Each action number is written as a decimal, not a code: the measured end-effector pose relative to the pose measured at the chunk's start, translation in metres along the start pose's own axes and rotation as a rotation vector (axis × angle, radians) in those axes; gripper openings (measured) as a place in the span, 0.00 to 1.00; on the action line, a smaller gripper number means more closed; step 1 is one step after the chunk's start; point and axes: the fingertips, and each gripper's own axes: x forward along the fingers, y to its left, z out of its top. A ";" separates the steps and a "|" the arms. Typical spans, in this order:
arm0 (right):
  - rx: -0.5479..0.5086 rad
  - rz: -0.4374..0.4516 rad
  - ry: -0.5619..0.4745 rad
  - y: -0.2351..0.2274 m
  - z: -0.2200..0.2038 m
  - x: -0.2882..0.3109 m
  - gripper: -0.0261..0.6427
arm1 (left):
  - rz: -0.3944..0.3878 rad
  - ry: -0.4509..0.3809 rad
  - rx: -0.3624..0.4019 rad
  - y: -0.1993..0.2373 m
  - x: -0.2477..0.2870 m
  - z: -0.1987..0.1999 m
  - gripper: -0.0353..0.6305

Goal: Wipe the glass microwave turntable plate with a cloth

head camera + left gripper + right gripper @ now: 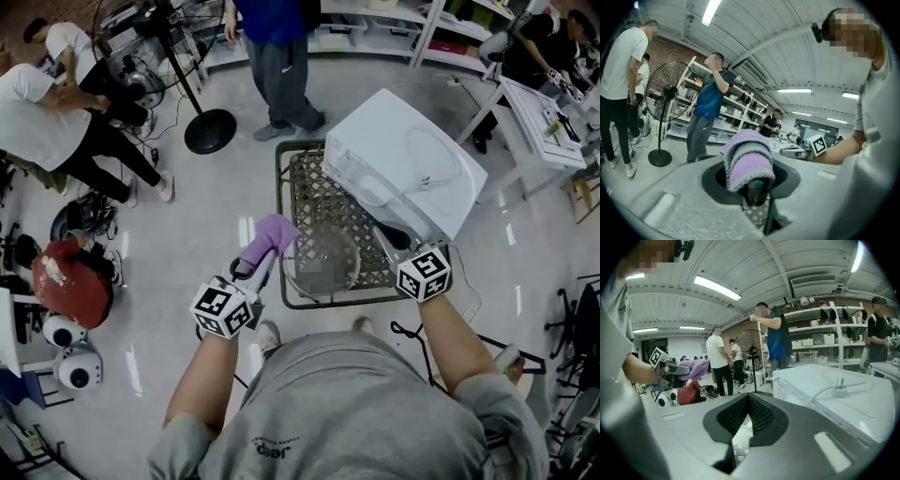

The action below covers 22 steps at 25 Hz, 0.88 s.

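- The left tool is pinching 1 purple cloth. The cloth is bulging out over the tips of the jaws.
- The right tool is clamping the right rim of 1 glass plate. In the right gripper view, a clear strip is sitting between its jaws, which are pressing together on it.
- The plate is hanging roughly level just above the wire-mesh surface, near its front edge. 1 white microwave is sitting on the same surface, behind and to the right.
- Key relation: the plate is lying directly right of the left tool, between the 2 tools. The cloth is overlapping the plate's far-left rim in the head view; whether the 2 are touching cannot be told.
- Judgement: wiping is only just starting. The left tool is the nearer one for the stroke, which is likely running rightward across the glass toward the right tool.
- Risk, as a judgement: pressing down on the plate is loading a 1-point rim grip, so it may tilt.
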 end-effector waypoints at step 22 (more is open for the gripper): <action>-0.036 0.009 0.042 0.002 -0.004 0.001 0.05 | -0.013 0.015 0.005 -0.004 0.002 -0.001 0.20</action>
